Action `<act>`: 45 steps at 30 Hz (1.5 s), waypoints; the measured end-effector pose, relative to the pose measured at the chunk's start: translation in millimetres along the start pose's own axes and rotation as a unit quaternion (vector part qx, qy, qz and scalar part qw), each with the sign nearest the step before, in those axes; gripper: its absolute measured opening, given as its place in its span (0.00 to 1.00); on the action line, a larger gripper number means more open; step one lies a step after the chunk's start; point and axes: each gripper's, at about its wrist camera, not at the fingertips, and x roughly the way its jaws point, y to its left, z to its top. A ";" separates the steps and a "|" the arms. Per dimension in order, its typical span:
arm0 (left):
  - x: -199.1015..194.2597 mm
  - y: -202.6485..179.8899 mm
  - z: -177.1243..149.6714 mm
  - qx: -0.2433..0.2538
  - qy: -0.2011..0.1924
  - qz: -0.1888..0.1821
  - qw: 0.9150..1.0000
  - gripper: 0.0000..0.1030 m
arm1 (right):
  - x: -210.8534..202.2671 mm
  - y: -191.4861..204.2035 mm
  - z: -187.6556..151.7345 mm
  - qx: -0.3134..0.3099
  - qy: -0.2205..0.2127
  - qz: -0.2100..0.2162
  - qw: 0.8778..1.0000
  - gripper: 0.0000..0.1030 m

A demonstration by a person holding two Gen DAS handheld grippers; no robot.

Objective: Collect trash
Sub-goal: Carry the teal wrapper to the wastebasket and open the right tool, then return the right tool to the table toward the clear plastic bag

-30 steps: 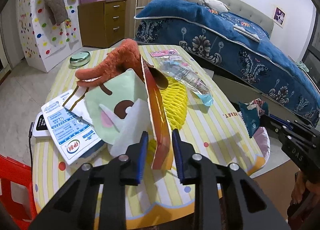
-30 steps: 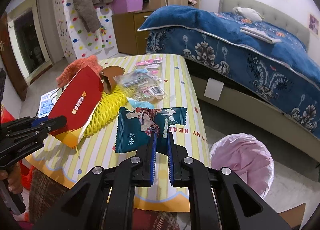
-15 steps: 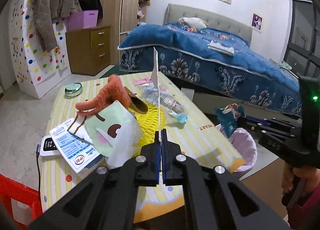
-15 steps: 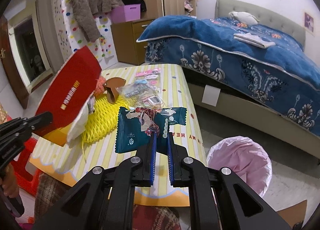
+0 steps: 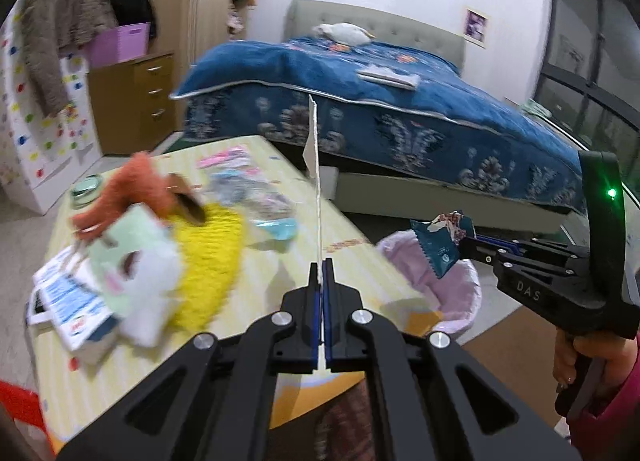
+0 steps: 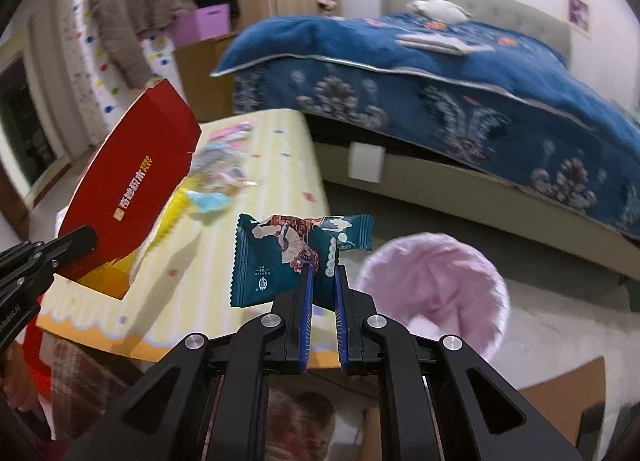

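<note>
Right wrist view: I hold the right gripper (image 6: 322,281) pinched on the teal wrapper (image 6: 292,257) just beside the pink-lined bin (image 6: 436,285), so I should centre over its mouth before letting go, while the left gripper (image 5: 321,285) stays clamped on the red carton (image 6: 132,185).

- Right gripper (image 6: 322,281), jaws clamped on a crinkled teal foil snack wrapper (image 6: 288,261).
- Pink-lined round bin (image 6: 436,289) just right.
- Left gripper (image 6: 86,241) grips a flat red cardboard box (image 6: 132,189) above the yellow striped worktop (image 6: 276,165).

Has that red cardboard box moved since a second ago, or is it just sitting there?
Yes. The red box, pinched in the left gripper, was low over the table by the yellow netting; now it is raised clear of the tabletop.
</note>
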 end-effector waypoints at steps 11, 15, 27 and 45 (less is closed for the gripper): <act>70.6 -82.9 11.7 0.069 0.035 -0.072 0.994 0.00 | 10.9 -82.0 -22.2 0.074 0.023 -0.069 0.995 0.10; 93.7 -104.5 17.8 0.084 0.050 -0.095 0.991 0.00 | 22.0 -104.5 -25.8 0.094 0.032 -0.081 0.992 0.10; 156.5 -145.8 36.6 0.113 0.074 -0.127 0.983 0.01 | 67.1 -154.0 -25.5 0.129 0.057 -0.089 0.986 0.14; 116.8 -90.4 32.4 0.062 0.068 -0.063 0.994 0.35 | 35.9 -141.8 -25.1 0.131 0.023 -0.060 0.989 0.38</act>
